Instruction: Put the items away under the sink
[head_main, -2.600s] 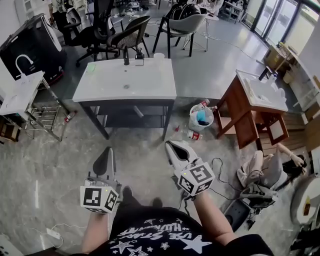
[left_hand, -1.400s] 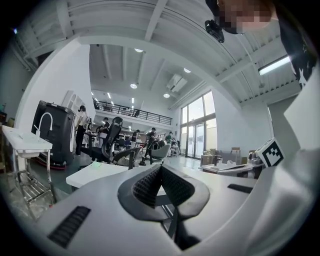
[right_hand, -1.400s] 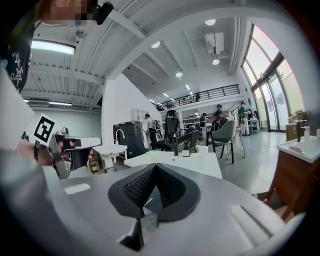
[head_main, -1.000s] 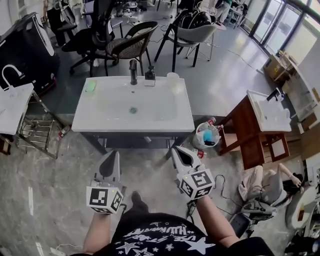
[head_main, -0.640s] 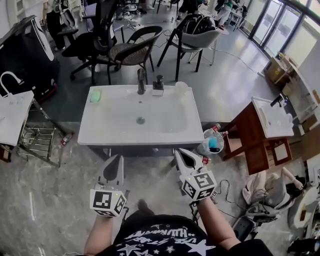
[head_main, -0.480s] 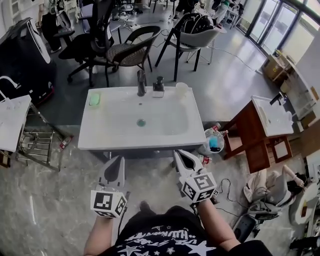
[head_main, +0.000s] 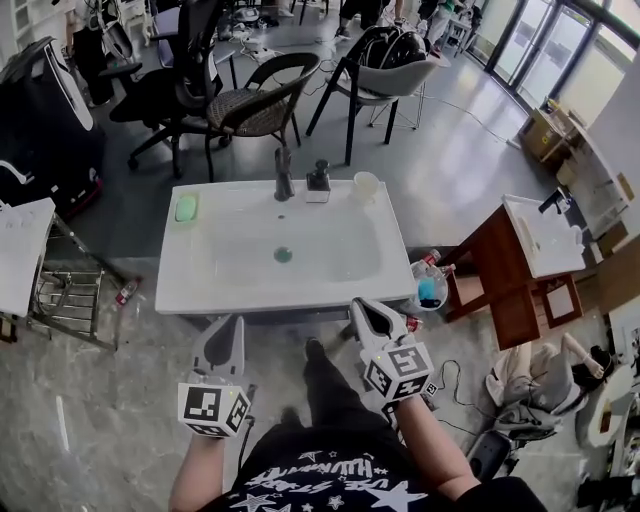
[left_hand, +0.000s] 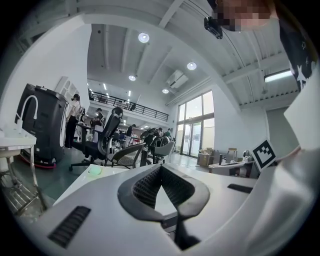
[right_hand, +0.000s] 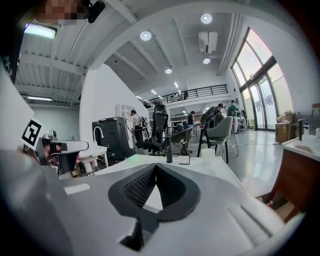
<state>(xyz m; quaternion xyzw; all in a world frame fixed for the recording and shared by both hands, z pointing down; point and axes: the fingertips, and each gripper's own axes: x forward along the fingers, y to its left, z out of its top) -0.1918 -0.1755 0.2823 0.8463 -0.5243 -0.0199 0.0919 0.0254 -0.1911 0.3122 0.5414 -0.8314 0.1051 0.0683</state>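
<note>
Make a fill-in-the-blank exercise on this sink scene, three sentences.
1. In the head view, the green object lies at the ____ end of the white sink.
2. In that view, the white cup stands to the ____ of the faucet.
3. The left gripper and the right gripper hold nothing, and their jaws are ____.

Missing words: left; right; shut

Bright, even light comes from tall windows (right_hand: 262, 85) and round ceiling lamps (left_hand: 144, 37). Both gripper views bend strongly and go black at the corners.
</note>
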